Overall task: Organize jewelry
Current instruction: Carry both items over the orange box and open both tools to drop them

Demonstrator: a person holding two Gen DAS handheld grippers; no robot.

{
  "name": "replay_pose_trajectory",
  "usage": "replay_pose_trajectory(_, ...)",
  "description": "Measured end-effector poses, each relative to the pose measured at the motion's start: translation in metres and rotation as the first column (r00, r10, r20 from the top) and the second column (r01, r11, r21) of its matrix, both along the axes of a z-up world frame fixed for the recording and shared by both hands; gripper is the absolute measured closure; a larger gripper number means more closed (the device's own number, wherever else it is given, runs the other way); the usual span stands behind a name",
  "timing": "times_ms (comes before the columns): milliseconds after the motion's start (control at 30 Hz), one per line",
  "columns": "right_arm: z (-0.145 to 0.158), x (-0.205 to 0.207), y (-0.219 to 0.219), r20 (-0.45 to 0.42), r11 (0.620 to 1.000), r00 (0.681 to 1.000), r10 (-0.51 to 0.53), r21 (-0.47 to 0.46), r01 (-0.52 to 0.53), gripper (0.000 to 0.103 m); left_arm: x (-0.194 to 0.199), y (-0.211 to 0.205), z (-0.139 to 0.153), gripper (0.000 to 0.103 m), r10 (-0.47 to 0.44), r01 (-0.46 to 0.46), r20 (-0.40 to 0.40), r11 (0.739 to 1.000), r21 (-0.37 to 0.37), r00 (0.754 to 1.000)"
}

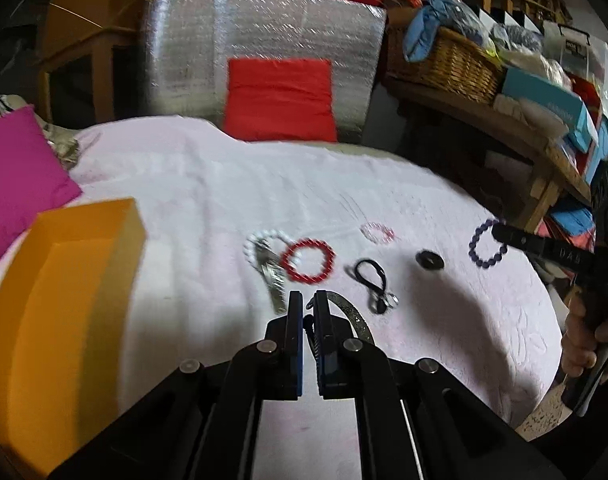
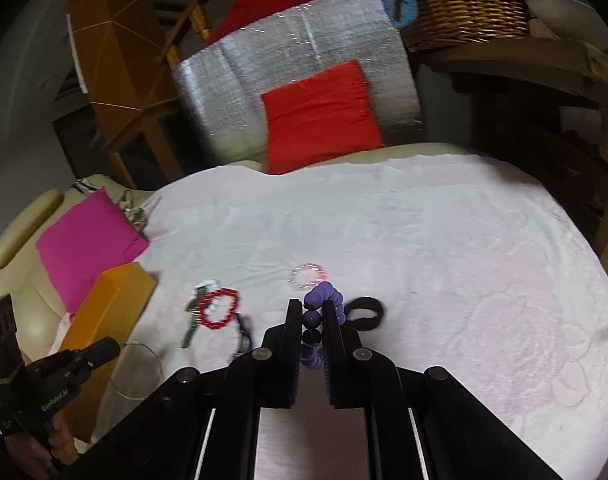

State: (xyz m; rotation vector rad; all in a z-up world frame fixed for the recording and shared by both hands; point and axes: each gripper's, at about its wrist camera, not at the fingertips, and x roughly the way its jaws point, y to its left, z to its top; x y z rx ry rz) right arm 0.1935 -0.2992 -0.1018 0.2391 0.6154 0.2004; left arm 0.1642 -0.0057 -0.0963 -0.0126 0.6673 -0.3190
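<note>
My left gripper [image 1: 308,298] is shut on a thin silvery bangle [image 1: 352,311], which curves away to the right of its fingers. The right wrist view shows that bangle [image 2: 138,372] as a hoop hanging from the left gripper [image 2: 112,347] beside an open orange box [image 2: 104,320]. My right gripper [image 2: 312,308] is shut on a purple bead bracelet [image 2: 323,298], lifted off the white cloth [image 2: 423,240]. On the cloth lie a red bead bracelet [image 1: 308,261], a white pearl bracelet [image 1: 264,242], a pale pink bracelet [image 1: 377,233], a black cord [image 1: 373,280] and a black ring [image 1: 429,259].
The orange box [image 1: 64,300] stands at the left, a magenta cushion [image 1: 20,172] behind it. A silver metal piece [image 1: 272,282] lies beside the pearls. A red cushion [image 1: 280,100] leans on a foil panel at the back. A wicker basket [image 1: 447,64] crowds the right shelf.
</note>
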Motion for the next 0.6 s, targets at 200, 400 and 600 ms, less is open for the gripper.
replay_pose_trajectory(200,0.013,-0.004,0.063,0.037,0.990,0.990,0.136,0.033,-0.137,0.092,-0.023,0.054,0.031,0.098,0.095,-0.097,0.060,0.995,0.026,0.994)
replay_pose_trajectory(400,0.019,0.000,0.161,0.034,0.943,0.946,0.323,0.078,-0.324,0.092,-0.045,0.130,0.037,0.098,0.251,-0.255,0.055,0.962,0.093,0.966)
replay_pose_trajectory(600,0.014,0.009,0.262,0.004,0.885,0.888,0.460,0.073,-0.459,0.092,-0.058,0.193,0.009,0.098,0.383,-0.380,0.004,0.913,0.151,0.924)
